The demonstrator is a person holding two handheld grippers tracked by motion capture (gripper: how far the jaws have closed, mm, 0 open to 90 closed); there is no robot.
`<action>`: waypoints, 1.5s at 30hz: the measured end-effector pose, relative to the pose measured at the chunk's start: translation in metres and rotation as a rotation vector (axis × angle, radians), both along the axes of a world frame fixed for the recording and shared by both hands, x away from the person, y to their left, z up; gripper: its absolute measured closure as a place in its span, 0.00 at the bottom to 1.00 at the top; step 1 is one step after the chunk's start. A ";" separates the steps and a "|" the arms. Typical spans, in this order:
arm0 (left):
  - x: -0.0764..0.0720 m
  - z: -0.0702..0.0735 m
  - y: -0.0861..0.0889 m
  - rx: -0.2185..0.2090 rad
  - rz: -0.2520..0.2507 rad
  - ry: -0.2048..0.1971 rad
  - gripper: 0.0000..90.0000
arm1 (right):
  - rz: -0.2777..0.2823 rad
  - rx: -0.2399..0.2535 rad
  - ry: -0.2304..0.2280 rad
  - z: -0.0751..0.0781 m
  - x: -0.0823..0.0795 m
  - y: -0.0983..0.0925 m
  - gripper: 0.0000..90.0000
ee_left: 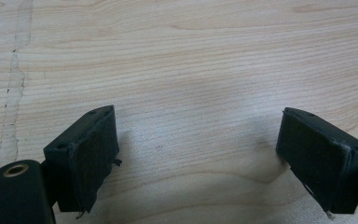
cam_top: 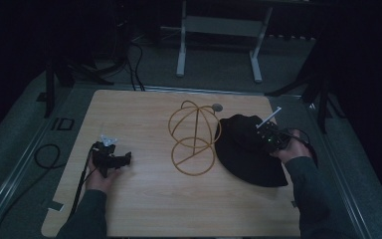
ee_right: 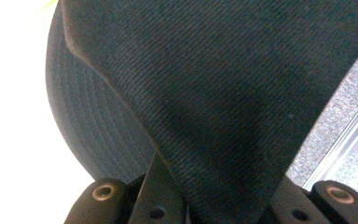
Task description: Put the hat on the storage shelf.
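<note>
A black fabric hat (cam_top: 248, 149) lies on the right part of the wooden table (cam_top: 144, 209), beside a gold wire hat stand (cam_top: 194, 137) at the centre. My right gripper (cam_top: 264, 133) sits on top of the hat, shut on a fold of its cloth. In the right gripper view the hat (ee_right: 223, 93) runs down between the jaws of the right gripper (ee_right: 219, 210), and its stitched brim (ee_right: 88, 130) shows at the left. My left gripper (cam_top: 122, 159) rests on the table at the left. Its jaws stand wide apart over bare wood in the left gripper view (ee_left: 196, 154).
A small grey round piece (cam_top: 217, 106) lies just behind the stand. The hat reaches close to the table's right edge. Beyond the table stand the white legs of a frame (cam_top: 181, 55), and cables (cam_top: 45, 154) loop on the floor at the left.
</note>
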State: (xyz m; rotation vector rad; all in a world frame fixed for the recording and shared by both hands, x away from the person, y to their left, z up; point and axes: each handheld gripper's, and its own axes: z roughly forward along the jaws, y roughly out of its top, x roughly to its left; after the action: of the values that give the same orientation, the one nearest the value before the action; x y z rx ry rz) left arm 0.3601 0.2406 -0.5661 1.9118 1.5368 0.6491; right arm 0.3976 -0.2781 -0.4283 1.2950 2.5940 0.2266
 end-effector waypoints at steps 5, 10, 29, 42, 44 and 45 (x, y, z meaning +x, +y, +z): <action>0.000 0.000 0.000 0.001 -0.001 0.000 0.14 | -0.011 0.015 -0.015 0.004 0.000 -0.002 0.97; 0.000 0.000 0.000 0.001 -0.001 0.000 0.14 | -0.018 0.026 -0.042 0.012 -0.002 -0.004 0.97; 0.000 0.000 0.000 0.002 -0.001 0.000 0.14 | -0.006 0.081 -0.148 0.046 -0.015 -0.007 0.97; 0.000 0.000 0.000 0.000 0.000 0.000 0.14 | 0.009 0.112 -0.201 0.065 -0.022 -0.010 0.97; 0.000 0.000 0.000 0.000 0.000 0.000 0.14 | 0.010 0.124 -0.215 0.067 -0.023 -0.011 0.97; 0.000 0.000 0.000 0.000 0.000 0.000 0.14 | 0.010 0.124 -0.215 0.067 -0.023 -0.011 0.97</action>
State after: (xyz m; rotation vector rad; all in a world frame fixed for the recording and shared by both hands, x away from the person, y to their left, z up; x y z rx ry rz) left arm 0.3601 0.2406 -0.5661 1.9119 1.5369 0.6485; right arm 0.3750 -0.2891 -0.3611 1.2224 2.4380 0.5069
